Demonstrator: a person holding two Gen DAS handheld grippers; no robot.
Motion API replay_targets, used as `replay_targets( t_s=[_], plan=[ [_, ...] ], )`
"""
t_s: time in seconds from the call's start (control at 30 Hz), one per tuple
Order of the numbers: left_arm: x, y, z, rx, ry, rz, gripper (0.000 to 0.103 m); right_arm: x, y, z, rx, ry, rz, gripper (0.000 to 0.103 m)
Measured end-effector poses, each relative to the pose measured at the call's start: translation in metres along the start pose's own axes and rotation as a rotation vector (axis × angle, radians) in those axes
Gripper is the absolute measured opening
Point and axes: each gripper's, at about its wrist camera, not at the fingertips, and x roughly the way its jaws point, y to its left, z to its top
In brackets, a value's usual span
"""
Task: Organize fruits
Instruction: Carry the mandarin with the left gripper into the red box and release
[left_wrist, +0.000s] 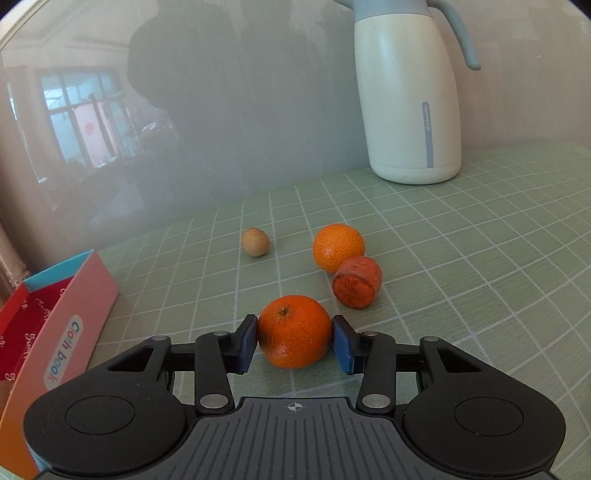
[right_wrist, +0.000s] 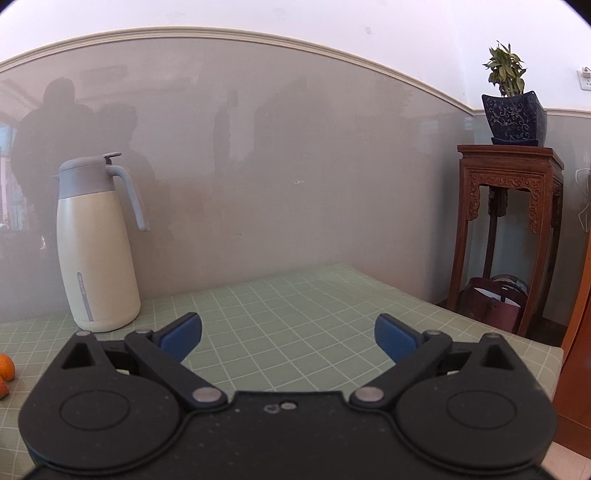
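Observation:
In the left wrist view my left gripper (left_wrist: 294, 338) is shut on an orange mandarin (left_wrist: 293, 329) that rests on the green checked tablecloth (left_wrist: 461, 266); both blue pads (left_wrist: 248, 341) press its sides. Behind it lie a second mandarin (left_wrist: 338, 246), a cut carrot piece (left_wrist: 357, 282) touching that fruit, and a small brown longan (left_wrist: 255, 242). In the right wrist view my right gripper (right_wrist: 288, 334) stands wide open above the cloth with nothing between its fingers. An orange fruit (right_wrist: 6, 366) peeks in at that view's left edge.
A cream thermos jug (left_wrist: 406, 99) stands at the back by the grey wall, also seen as the jug (right_wrist: 96, 254) left of my right gripper. A pink "Cloth book" box (left_wrist: 59, 332) sits at the left. A wooden stand (right_wrist: 509, 229) with a potted plant (right_wrist: 511, 96) is off the table's right edge.

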Motion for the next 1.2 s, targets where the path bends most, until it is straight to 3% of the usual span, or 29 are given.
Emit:
replay_targets(
  t_s=[0.27, 0.53, 1.0, 1.2],
  plan=[
    [-0.022, 0.035, 0.005, -0.079, -0.064, 0.079, 0.043, -0.006, 0.019, 0.002, -0.015, -0.007, 0.053, 0.100],
    [-0.052, 0.103, -0.004, -0.203, -0.100, 0.234, 0.043, -0.017, 0.060, 0.004, -0.054, -0.015, 0.156, 0.100],
    [-0.067, 0.212, -0.047, -0.350, -0.055, 0.466, 0.043, -0.055, 0.159, 0.001, -0.165, -0.039, 0.394, 0.100],
    [-0.061, 0.247, -0.066, -0.417, -0.006, 0.505, 0.043, -0.073, 0.196, -0.003, -0.211, -0.048, 0.484, 0.100]
  ],
)
